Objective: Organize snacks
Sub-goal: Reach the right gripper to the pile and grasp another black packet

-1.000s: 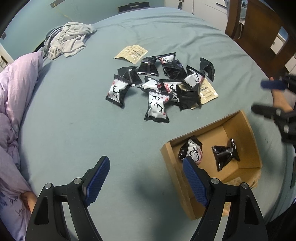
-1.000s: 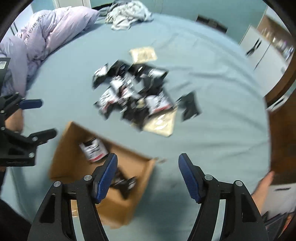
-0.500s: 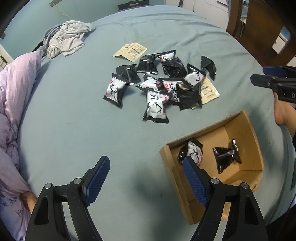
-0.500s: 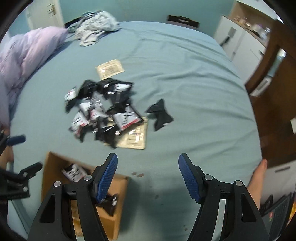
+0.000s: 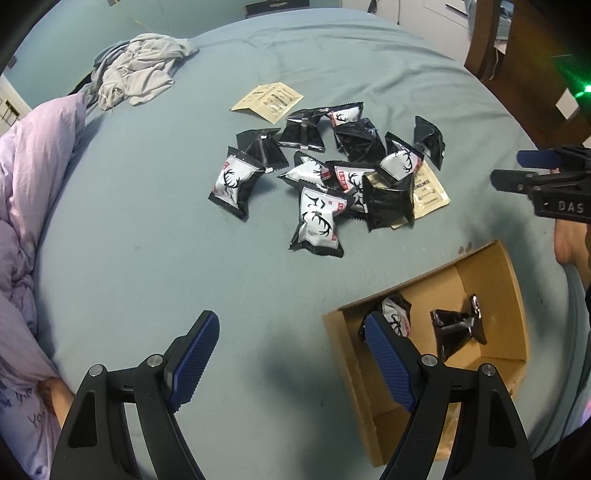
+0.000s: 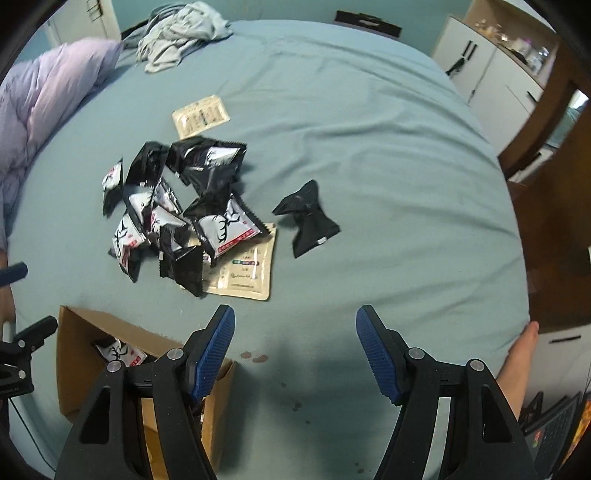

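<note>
Both the left tongs (image 5: 290, 354) and right tongs (image 6: 295, 347) are hanging apart and empty over the bed (image 6: 369, 129), near the packets (image 5: 317, 218) and box (image 5: 513, 280).

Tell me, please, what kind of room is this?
Most likely a bedroom: the snack packets lie on a bed sheet, with a lilac duvet and crumpled clothes beside them.

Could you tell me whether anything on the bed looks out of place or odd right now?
One black snack packet lies by itself on the bedsheet, apart from the main pile of packets. A few small dark reddish spots stain the sheet near the cardboard box. Crumpled grey clothing sits at the far end.
</note>
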